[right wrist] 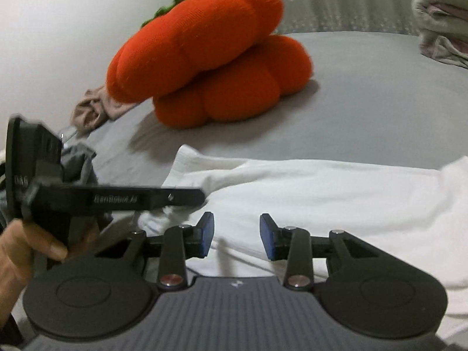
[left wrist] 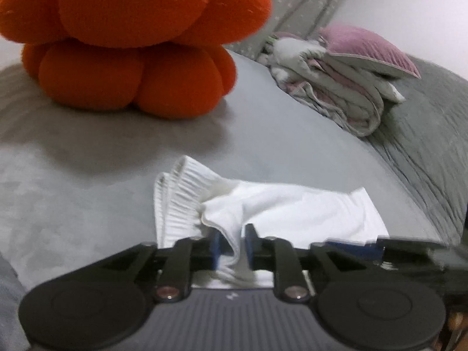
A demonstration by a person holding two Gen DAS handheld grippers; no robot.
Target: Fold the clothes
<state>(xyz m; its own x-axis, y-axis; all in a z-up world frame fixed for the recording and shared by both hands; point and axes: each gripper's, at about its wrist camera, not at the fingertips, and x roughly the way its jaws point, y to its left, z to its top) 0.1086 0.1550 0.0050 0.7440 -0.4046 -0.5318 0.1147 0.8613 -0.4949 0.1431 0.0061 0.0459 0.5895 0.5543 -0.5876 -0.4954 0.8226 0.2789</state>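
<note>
A white garment [left wrist: 292, 210] with a ribbed elastic band [left wrist: 178, 199] lies on the grey bed sheet [left wrist: 263, 134]. My left gripper [left wrist: 233, 244] has its blue pads close together, and a raised hemmed edge of the garment hangs between them. In the right wrist view the garment [right wrist: 321, 193] spreads across the bed. There my right gripper [right wrist: 237, 234] hovers just above its near part, open and with nothing between its pads. A hand [right wrist: 26, 245] holds the left gripper [right wrist: 199, 197] side-on at the garment's left edge.
A big orange pumpkin-shaped cushion [left wrist: 131, 44] [right wrist: 219, 67] sits at the back of the bed. A folded quilt pile with a purple pillow [left wrist: 336, 87] lies at the back right. A beige cloth [right wrist: 93, 108] and a grey cloth [right wrist: 79, 161] lie at the left.
</note>
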